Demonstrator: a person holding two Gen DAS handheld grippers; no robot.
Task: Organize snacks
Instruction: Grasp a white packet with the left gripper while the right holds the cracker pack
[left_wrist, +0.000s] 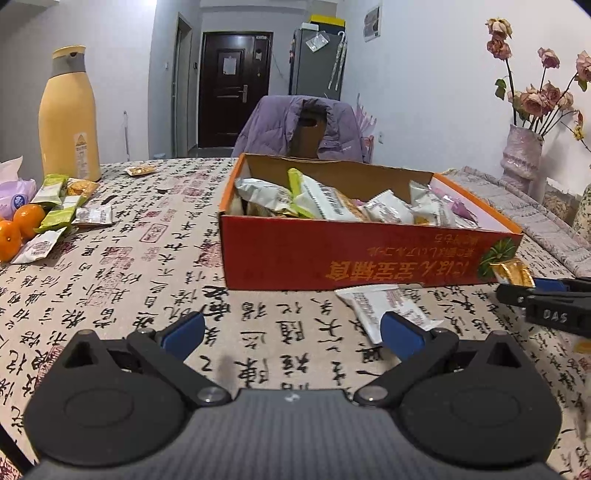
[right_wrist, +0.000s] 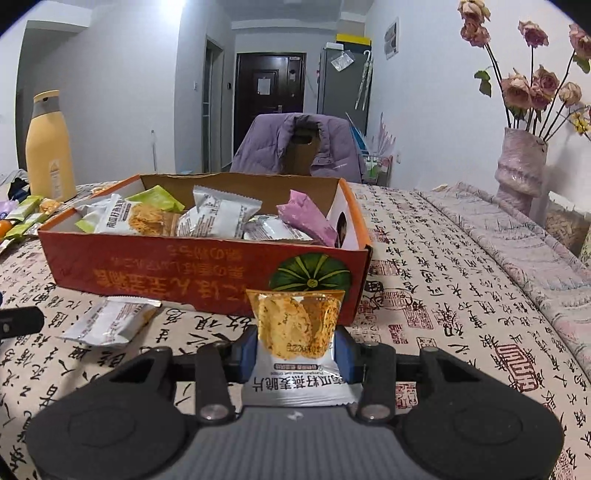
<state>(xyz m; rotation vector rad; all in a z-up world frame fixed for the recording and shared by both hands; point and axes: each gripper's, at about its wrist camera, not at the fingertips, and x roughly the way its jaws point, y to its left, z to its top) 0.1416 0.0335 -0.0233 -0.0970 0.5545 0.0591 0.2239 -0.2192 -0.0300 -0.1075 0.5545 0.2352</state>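
Left tongs sit wide open and empty over the bench, while right tongs squeeze an orange snack pack before the red box; its slippery wrapper could slide out, missing the box.

My left gripper hangs open over the tablecloth, white snack packet near its right finger, red box beyond.
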